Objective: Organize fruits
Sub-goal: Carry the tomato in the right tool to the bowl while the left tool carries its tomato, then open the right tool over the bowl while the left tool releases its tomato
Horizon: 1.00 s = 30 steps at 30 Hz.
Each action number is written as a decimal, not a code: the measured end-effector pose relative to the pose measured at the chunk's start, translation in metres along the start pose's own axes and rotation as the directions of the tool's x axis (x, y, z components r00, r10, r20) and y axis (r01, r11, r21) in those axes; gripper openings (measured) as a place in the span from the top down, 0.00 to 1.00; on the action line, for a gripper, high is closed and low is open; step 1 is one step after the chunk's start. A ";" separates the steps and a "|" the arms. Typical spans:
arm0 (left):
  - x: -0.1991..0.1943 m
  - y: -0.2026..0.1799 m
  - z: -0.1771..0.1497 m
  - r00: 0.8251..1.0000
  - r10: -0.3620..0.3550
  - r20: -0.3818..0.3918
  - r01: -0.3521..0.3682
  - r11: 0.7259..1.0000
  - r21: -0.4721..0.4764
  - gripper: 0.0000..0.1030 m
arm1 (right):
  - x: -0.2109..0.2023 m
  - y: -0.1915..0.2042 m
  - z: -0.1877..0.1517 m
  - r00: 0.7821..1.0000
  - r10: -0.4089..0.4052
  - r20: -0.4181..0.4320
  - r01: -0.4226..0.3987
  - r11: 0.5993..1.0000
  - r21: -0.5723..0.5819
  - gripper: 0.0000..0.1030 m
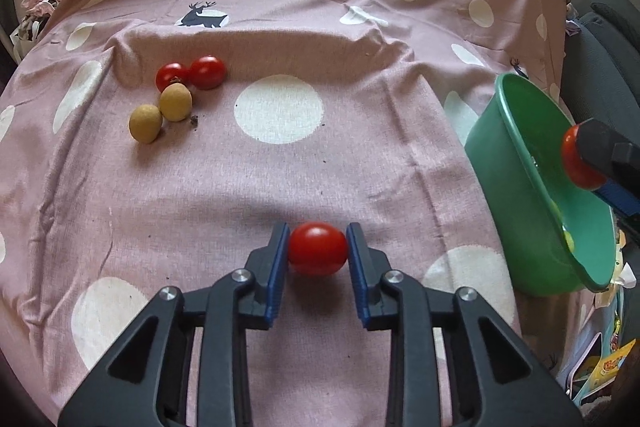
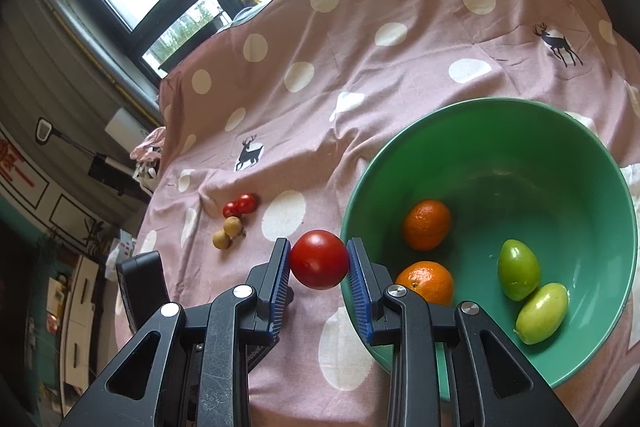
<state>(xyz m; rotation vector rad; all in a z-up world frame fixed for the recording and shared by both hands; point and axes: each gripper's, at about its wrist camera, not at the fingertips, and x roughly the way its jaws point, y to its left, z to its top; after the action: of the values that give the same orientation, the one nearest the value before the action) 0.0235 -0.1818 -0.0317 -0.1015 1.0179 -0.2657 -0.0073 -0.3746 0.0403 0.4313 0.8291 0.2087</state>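
Tomatoes pinched in both grippers, left [image 1: 317, 249] and right [image 2: 319, 259], beside the green bowl [image 2: 520, 131], could slip or bruise under uneven squeeze.

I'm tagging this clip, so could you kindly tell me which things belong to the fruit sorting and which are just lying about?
Belongs to the job:
- tomato in left hand-held gripper
- tomato in right hand-held gripper
- green bowl
- oranges
- green fruits
- loose tomatoes
- two tan fruits

Just lying about:
- spotted cloth
- crumbs
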 end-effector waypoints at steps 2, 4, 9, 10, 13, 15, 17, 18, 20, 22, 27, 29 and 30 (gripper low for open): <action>-0.010 -0.004 0.001 1.000 -0.001 0.026 0.001 1.000 0.007 0.73 | -0.001 0.000 0.000 1.000 0.003 0.004 -0.003 1.000 0.000 0.70; -0.024 -0.009 0.003 0.998 -0.014 0.057 0.013 1.000 0.017 0.73 | -0.002 0.000 0.001 1.000 0.006 0.007 -0.006 1.000 0.000 0.70; -0.062 -0.033 0.010 0.987 -0.045 0.156 0.036 0.998 0.060 0.73 | -0.008 -0.008 0.005 1.000 0.013 0.026 -0.014 1.000 0.024 0.70; -0.069 -0.039 0.012 0.982 -0.058 0.178 0.046 0.997 0.069 0.73 | -0.010 -0.011 0.006 0.999 0.011 0.030 -0.012 0.999 0.033 0.70; -0.081 -0.057 0.016 0.972 -0.104 0.209 0.088 0.992 0.087 0.73 | -0.015 -0.024 0.008 0.999 -0.005 0.039 0.002 0.997 0.071 0.70; -0.082 -0.072 0.018 0.968 -0.133 0.211 0.112 0.988 0.107 0.73 | -0.019 -0.033 0.009 0.998 -0.034 0.045 0.030 0.995 0.099 0.70; -0.081 -0.087 0.018 0.966 -0.154 0.207 0.128 0.983 0.131 0.73 | -0.023 -0.044 0.011 0.997 -0.061 0.053 0.054 0.990 0.131 0.70; -0.080 -0.092 0.018 0.966 -0.161 0.201 0.134 0.981 0.139 0.73 | -0.026 -0.049 0.011 0.996 -0.066 0.056 0.057 0.987 0.147 0.70; -0.075 -0.102 0.018 0.966 -0.177 0.188 0.150 0.977 0.150 0.73 | -0.029 -0.060 0.012 0.996 -0.066 0.055 0.055 0.983 0.176 0.70; -0.069 -0.110 0.017 0.967 -0.189 0.170 0.163 0.974 0.158 0.73 | -0.032 -0.069 0.013 0.995 -0.082 0.055 0.069 0.978 0.199 0.70; -0.051 -0.130 0.016 0.969 -0.219 0.113 0.197 0.964 0.180 0.73 | -0.035 -0.092 0.013 0.996 -0.081 0.043 0.067 0.961 0.269 0.70; -0.044 -0.135 0.015 0.968 -0.232 0.093 0.213 0.961 0.177 0.73 | -0.036 -0.098 0.013 0.995 -0.087 0.040 0.072 0.955 0.286 0.70; -0.042 -0.136 0.015 0.968 -0.236 0.086 0.219 0.960 0.176 0.73 | -0.036 -0.101 0.013 0.995 -0.097 0.038 0.082 0.953 0.292 0.70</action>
<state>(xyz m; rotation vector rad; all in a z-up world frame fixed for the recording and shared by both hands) -0.0077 -0.3022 0.0391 -0.0811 0.8741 -0.5490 -0.0205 -0.4806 0.0270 0.6702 0.8293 -0.0103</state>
